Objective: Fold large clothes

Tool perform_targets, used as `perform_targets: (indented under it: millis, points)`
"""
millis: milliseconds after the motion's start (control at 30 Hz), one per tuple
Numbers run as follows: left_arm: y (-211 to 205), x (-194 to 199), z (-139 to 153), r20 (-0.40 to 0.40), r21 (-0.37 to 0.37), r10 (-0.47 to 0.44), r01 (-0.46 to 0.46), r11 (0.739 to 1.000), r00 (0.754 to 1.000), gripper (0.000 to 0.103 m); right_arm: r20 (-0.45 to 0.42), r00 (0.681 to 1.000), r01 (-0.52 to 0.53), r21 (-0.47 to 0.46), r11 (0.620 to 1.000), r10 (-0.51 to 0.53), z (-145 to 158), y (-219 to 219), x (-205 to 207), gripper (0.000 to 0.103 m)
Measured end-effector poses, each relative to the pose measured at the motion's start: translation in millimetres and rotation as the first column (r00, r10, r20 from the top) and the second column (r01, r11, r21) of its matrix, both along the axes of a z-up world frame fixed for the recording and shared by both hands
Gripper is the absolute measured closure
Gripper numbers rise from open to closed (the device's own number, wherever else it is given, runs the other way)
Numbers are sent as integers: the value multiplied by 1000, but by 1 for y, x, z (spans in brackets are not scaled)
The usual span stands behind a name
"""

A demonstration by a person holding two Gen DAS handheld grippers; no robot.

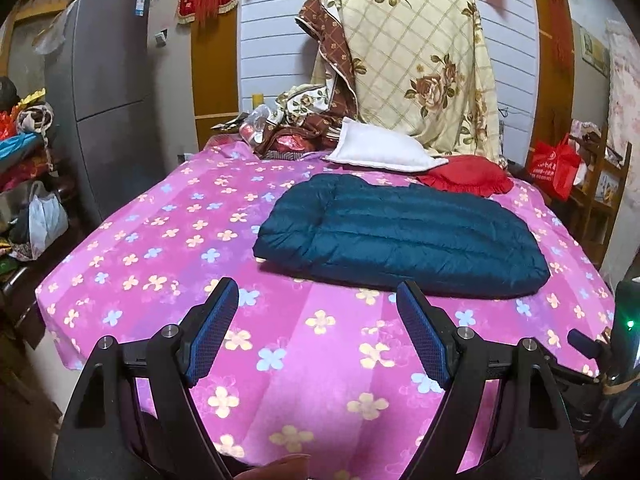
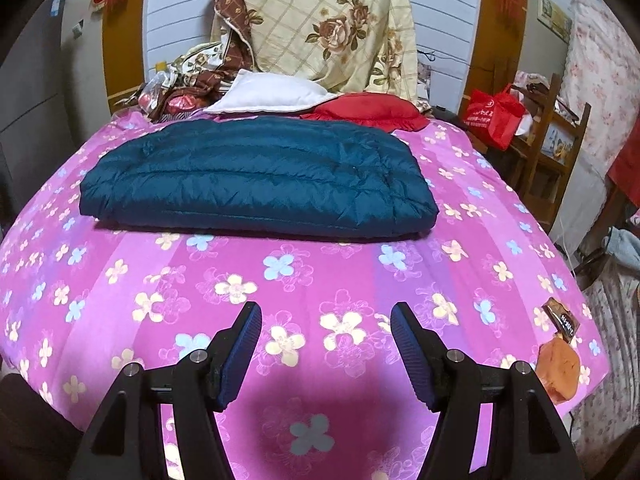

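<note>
- Lying folded on the far half of the bed, the teal quilted down jacket forms a flat, roughly rectangular bundle with horizontal stitch lines across its top; in the right wrist view the same jacket sits directly ahead, its near edge stacked in layers.
- Pink flowered bedsheet covers the whole bed and bears cream and pale-blue four-petal blossoms; the sheet is bare between the jacket and both grippers.
- Left gripper: jaws spread wide, nothing between the blue ribbed pads, held above the sheet near the bed's front edge and well apart from the jacket.
- Right gripper: jaws likewise spread wide and holding nothing, above the sheet and short of the jacket's near edge.
- White pillow and red cushion lie just behind the jacket, at the head of the bed; the cushion's frilled edge is touching or nearly touching the jacket's far side.
- Cream rose-print quilt hangs draped upright behind the pillows.
- Grey refrigerator stands left of the bed; a red shopping bag rests on a wooden shelf to the right.
- Orange packet lies at the sheet's front right corner.
</note>
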State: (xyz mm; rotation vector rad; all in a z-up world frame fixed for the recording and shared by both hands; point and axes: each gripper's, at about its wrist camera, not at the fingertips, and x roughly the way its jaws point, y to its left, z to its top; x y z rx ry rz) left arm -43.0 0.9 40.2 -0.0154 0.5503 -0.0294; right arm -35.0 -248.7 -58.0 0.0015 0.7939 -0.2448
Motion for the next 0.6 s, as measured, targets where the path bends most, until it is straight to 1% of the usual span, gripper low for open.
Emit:
perform_targets:
  millis: [100,200,233,267,300,367,500,600]
  points:
    - [4,-4,2,31,0,16,-16,1000,999,21,-9,1000,-8,-18,1000,8,-2,6,0,38]
    - [9,-7,3,53,-29,7,-5,1000,999,20,-15,1000,-18,-31,999,18,-2,11,0,38]
    - [9,-7,4,59,-33,2,0,999,998,15,-17,1000,-20,-34,999,20,-2,13,0,38]
    - [9,-7,4,64,-18,6,-5,1000,998,4,-18,1000,-22,-36,999,21,-3,14,0,38]
    - [8,-8,4,71,1,13,-14,1000,997,0,-21,999,-26,-40,999,25,-3,15,0,38]
    - [5,-8,3,78,31,12,-14,999,997,0,-27,999,-31,-47,998,30,-4,17,1,38]
    - [-5,-3,-7,22,85,-6,4,996,1000,0,-48,998,-36,-51,998,34,-9,21,3,38]
    - [-10,1,-18,-21,97,-24,26,995,999,0,-58,998,-36,-54,998,33,-12,22,4,38]
